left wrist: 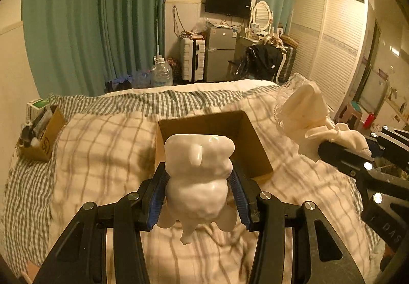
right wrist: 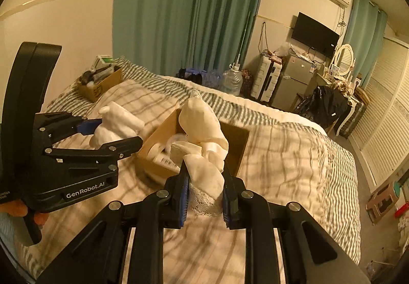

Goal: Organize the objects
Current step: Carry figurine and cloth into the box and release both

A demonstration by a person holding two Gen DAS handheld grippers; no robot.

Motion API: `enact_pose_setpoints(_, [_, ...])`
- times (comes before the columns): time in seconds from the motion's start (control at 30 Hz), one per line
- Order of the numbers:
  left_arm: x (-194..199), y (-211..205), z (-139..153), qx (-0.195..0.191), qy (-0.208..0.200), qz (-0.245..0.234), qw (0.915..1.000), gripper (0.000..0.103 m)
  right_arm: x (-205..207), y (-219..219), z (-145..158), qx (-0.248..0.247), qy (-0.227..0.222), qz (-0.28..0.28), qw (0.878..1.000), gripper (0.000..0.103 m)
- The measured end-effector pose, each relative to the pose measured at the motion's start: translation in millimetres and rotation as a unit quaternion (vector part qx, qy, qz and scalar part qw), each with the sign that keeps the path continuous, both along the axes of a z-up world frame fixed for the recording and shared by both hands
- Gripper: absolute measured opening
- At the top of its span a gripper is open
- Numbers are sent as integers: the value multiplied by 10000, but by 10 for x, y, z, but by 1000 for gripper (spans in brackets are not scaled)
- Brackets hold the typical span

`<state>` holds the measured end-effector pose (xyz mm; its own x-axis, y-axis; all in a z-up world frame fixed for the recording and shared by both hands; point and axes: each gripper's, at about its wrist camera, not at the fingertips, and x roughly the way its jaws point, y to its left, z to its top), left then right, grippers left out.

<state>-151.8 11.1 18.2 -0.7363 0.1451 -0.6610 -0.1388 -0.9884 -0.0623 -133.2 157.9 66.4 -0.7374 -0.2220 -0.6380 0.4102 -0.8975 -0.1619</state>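
My left gripper (left wrist: 199,165) is shut on a glossy white soft figure (left wrist: 199,181), its blue pads pressing both sides. It hangs above the checked blanket, just in front of an open brown cardboard box (left wrist: 245,135). My right gripper (right wrist: 204,168) is shut on a cream cloth bundle with lace trim (right wrist: 202,125), held over the near edge of that box (right wrist: 237,140). White packets, one with a barcode label, lie inside it. In the right wrist view the left gripper (right wrist: 118,130) and its figure (right wrist: 120,117) are left of the box. The left wrist view has the right gripper (left wrist: 358,143) and cloth (left wrist: 306,107) at right.
A checked blanket (right wrist: 281,168) covers the bed. A smaller cardboard box (right wrist: 99,87) full of items stands at the bed's far left by the wall. Beyond the bed are a water jug (left wrist: 161,74), a white suitcase (left wrist: 193,58), a small fridge and green curtains.
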Motion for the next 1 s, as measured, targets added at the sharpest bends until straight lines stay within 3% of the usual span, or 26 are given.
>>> enact_pose_setpoints(0.23, [-754, 28, -180, -5, -190, -37, 9998, 49, -779, -18, -126, 34, -178, -208, 9996, 20])
enact_pose_setpoints(0.53, [-1494, 207, -730, 44, -629, -176, 9979, 49, -1566, -96, -689, 140, -655, -262, 9974, 19])
enact_pose_setpoints(0.77, [-1771, 232, -1030, -17, -842, -147, 9963, 49, -1823, -11, -1159, 40, -1108, -287, 9934, 19])
enact_pose_setpoints(0.9, [-1832, 261, -1098, 4, -886, -161, 9959, 49, -1861, 48, -1254, -68, -1163, -320, 9927, 20])
enact_pose_setpoints(1.0, [-1834, 265, -1106, 16, -877, -180, 9960, 50, -1851, 97, -1247, -163, -1165, -337, 9925, 31])
